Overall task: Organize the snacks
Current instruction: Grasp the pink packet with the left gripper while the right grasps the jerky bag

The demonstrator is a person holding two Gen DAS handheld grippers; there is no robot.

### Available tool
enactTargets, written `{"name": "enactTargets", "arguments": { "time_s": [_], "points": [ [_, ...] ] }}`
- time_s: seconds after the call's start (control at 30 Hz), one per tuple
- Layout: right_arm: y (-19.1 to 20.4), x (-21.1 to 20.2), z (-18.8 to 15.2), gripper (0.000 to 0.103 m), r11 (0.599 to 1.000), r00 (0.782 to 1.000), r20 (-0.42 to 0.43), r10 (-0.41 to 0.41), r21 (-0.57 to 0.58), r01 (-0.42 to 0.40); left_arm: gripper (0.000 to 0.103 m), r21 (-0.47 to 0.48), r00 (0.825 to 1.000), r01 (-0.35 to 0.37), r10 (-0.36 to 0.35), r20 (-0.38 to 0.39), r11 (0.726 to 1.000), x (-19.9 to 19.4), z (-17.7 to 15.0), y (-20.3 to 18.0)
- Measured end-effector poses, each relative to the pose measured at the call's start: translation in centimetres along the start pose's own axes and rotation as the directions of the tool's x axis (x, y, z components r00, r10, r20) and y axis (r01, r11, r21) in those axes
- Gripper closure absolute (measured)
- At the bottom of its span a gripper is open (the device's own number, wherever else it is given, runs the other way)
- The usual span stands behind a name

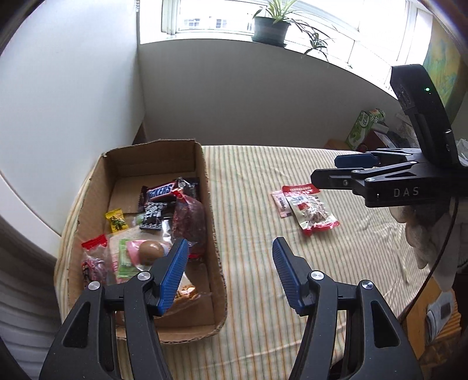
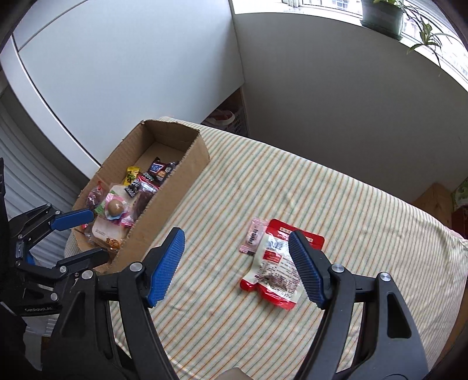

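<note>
Left tongs (image 1: 229, 254) spread wide and empty, over the right wall of the brown cardboard box (image 1: 215, 242) that holds assorted wrapped snacks. Right tongs (image 2: 237, 251) likewise spread and empty, above the red-and-white snack pouch (image 2: 273, 271). The pouch lies on the striped tabletop (image 2: 336, 198), overlapping a small pink sachet (image 2: 254, 235), well apart from the box.

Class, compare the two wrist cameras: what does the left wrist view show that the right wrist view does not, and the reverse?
Only the left wrist view shows the green carton by the far wall. Only the right wrist view shows the laundry basket behind the table. Both show the cardboard box of snacks, the red snack bag overlapping the pink packet on the striped cloth, and the potted plant.
</note>
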State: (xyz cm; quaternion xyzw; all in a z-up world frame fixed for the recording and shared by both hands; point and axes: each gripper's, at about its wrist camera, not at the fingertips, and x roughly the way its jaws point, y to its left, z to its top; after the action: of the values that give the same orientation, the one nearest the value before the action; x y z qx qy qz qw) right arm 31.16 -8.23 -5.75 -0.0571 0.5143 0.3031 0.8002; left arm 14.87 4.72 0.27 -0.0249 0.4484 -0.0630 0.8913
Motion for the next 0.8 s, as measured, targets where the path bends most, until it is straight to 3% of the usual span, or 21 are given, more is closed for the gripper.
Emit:
{"name": "enactTargets", "arguments": {
  "time_s": [0.3,0.8],
  "points": [
    [-3.0,4.3,-2.1,0.027,0.995,0.991,-0.094,-0.098,0.024,0.101,0.044,0.037,0.999,0.034,-0.033,-0.031,0.999,1.8,-0.2,-2.9],
    [-3.2,9.5,-2.8,0.025,0.986,0.968,-0.185,-0.166,-0.013,0.167,0.044,0.037,0.996,0.042,-0.040,-0.074,0.998,3.8,-0.3,-3.2]
  ]
}}
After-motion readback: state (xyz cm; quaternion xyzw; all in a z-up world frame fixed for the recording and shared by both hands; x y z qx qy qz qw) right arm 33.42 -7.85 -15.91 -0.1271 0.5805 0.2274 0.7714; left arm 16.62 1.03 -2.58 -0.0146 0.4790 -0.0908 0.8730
